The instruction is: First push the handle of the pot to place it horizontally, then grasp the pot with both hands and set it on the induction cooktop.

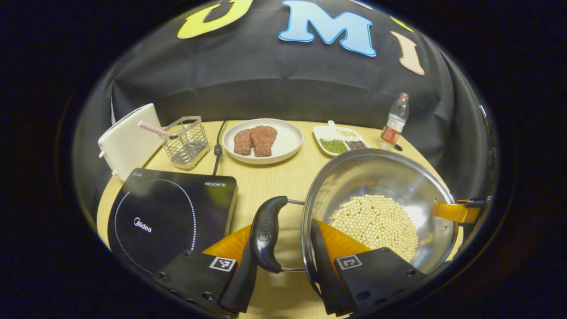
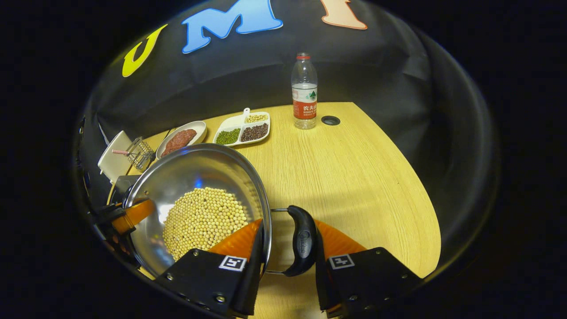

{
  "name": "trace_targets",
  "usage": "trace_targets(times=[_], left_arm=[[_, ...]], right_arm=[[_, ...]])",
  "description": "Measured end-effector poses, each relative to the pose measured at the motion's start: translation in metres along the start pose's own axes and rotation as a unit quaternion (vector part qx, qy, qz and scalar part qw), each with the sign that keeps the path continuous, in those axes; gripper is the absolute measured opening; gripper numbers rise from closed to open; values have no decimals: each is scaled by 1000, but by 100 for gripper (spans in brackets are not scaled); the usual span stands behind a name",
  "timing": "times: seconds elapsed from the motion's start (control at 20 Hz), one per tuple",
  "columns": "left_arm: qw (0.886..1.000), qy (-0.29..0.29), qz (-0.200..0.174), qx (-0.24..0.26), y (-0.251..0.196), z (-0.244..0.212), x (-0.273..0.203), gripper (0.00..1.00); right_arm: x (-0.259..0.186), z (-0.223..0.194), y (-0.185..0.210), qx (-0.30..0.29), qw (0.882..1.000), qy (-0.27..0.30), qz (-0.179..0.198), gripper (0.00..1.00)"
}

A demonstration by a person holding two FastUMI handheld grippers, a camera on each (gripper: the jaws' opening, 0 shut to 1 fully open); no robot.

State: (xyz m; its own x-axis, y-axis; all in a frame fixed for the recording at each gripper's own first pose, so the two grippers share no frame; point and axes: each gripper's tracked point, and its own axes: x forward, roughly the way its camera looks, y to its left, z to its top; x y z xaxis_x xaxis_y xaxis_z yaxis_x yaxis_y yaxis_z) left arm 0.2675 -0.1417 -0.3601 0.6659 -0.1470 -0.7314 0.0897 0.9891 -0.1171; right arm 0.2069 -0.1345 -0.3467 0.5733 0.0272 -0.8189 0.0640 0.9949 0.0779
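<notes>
A steel pot (image 1: 376, 177) holding soybeans (image 1: 376, 223) sits right of the black induction cooktop (image 1: 168, 217). My left gripper (image 1: 283, 241) is shut across the pot's black left handle (image 1: 265, 232) and the rim, with one finger outside the handle and the other inside the wall. The right gripper (image 2: 289, 239) clamps the opposite black handle (image 2: 301, 243) and rim of the pot (image 2: 195, 173) the same way. Each gripper also appears at the pot's far rim in the other view: right gripper (image 1: 460, 212), left gripper (image 2: 128, 216). Whether the pot rests on the table I cannot tell.
Behind the pot on the wooden table (image 2: 354, 177) stand a plate of meat (image 1: 262, 141), a divided dish of beans (image 1: 340, 141) and a water bottle (image 2: 304, 93). A wire basket (image 1: 187, 141) and a white board (image 1: 128, 141) stand behind the cooktop, whose cord (image 1: 217, 148) trails back.
</notes>
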Motion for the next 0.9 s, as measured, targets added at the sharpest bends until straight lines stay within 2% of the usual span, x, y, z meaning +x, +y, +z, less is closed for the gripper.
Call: trace_targets(times=[0.15,0.35,0.5,0.55,0.8,0.85,0.9], left_arm=[[1000,-10,3,2,-7,9,-12,64],[1000,-23,11,-3,-13,17,-30,71],[999,-39,25,-11,-15,22,-48,68],[998,-46,31,-15,-14,23,-55,71],[996,-69,54,-31,-2,20,-83,64],[995,-71,56,-32,2,19,-87,71],[995,-74,57,-34,7,20,-90,64]], right_arm=[[-9,6,-2,0,1000,-7,2,53],[-25,14,-7,-4,1000,-21,8,53],[-36,18,-8,-7,999,-31,19,53],[-41,19,-6,-11,999,-33,23,53],[-54,22,7,-30,998,-37,39,53],[-57,23,12,-31,998,-38,39,53],[-60,23,16,-34,998,-37,40,53]])
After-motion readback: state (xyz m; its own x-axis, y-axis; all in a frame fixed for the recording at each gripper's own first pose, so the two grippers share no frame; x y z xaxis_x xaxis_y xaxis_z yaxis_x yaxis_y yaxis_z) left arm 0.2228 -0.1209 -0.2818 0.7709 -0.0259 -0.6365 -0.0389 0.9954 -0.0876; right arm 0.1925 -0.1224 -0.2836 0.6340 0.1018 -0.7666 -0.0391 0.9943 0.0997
